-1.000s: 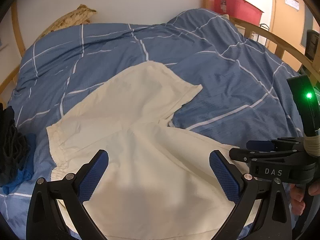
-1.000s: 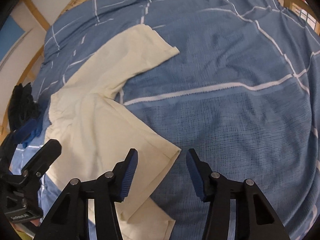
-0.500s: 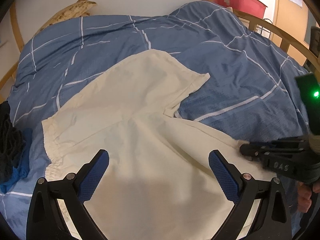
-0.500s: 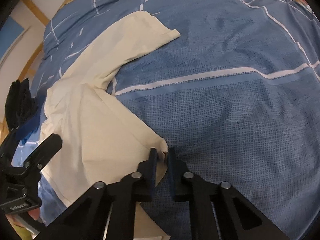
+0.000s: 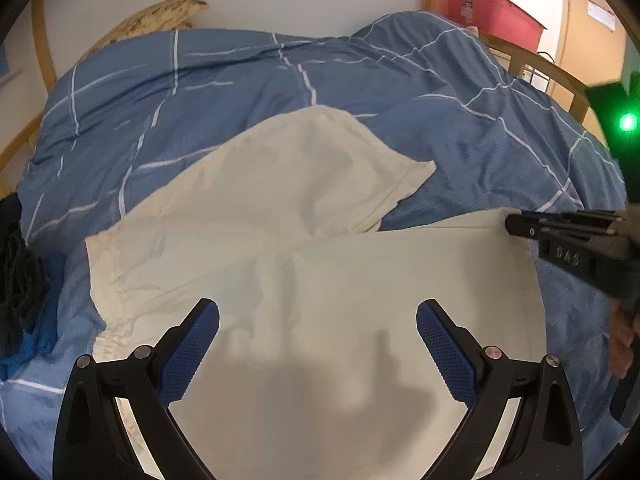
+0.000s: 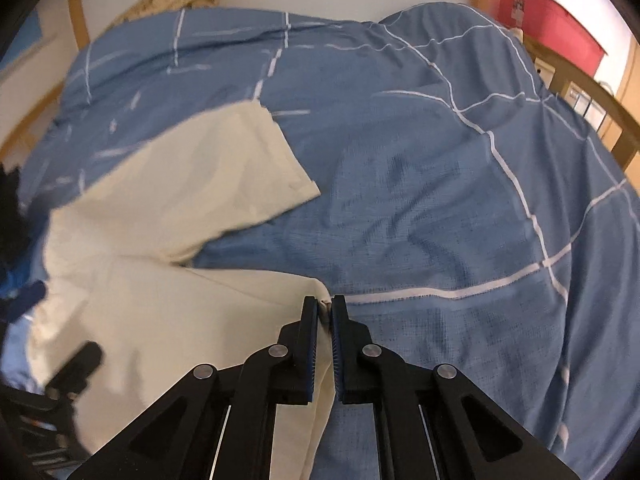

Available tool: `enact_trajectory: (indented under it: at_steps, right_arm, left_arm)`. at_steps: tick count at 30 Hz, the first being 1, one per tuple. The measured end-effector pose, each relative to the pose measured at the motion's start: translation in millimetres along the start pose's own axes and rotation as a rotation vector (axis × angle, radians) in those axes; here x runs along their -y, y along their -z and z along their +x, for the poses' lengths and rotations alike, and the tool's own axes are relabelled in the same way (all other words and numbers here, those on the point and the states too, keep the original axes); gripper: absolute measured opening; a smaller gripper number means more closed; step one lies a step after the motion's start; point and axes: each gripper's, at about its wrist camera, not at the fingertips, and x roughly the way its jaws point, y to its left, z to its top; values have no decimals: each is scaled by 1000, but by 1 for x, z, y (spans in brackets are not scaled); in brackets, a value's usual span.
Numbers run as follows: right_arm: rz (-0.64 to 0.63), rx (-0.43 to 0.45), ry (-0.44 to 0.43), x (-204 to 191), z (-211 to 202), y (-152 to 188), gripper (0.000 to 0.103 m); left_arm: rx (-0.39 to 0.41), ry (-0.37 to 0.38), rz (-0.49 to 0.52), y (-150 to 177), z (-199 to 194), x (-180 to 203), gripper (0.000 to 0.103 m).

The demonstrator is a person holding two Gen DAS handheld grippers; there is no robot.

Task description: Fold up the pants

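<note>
In the right wrist view, nearest at 6 o'clock, the right gripper (image 6: 325, 307) has its jaws clenched on the hem corner of the near leg of the cream pants (image 6: 168, 312); a sliver of cloth shows between the blue pads, and that corner looks drawn taut and slightly raised off the blue checked duvet (image 6: 440, 184). In the left wrist view the left gripper (image 5: 318, 344) has its jaws released and spread wide, hanging above the seat of the pants with nothing between its pads (image 5: 188, 354); whether they touch the cloth I cannot tell. The pants lie spread on the duvet, waistband toward 9 o'clock, the 2 legs splayed apart, the far leg reaching toward 1 o'clock in the left wrist view. Judging from that, the fold has barely begun: 1 corner is gripped, no layer is yet laid over another, and both the leg-on-leg fold and any later halving remain. Farther off, a dark bundle (image 5: 18, 280) lies at 9 o'clock, a tan pillow (image 5: 160, 16) at 11 o'clock and a red bin (image 5: 492, 10) at 1 o'clock.
</note>
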Motion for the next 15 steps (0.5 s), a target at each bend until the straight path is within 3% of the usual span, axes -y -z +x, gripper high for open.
enact_trajectory:
  at_steps: [4, 6, 7, 12, 15]
  right_arm:
    - [22, -26, 19, 3, 12, 12, 11]
    - [55, -37, 31, 6, 11, 18, 30]
    - [63, -32, 30, 6, 8, 20, 33]
    - [120, 70, 20, -6, -46, 43, 39]
    - [158, 170, -17, -19, -87, 64, 57]
  left_arm:
    - [-9, 0, -23, 7, -2, -12, 101]
    - [-2, 0, -33, 9, -9, -18, 101]
    - [5, 7, -43, 11, -15, -22, 101]
    - [77, 21, -69, 23, -56, -40, 101]
    - [135, 19, -90, 35, -89, -55, 101]
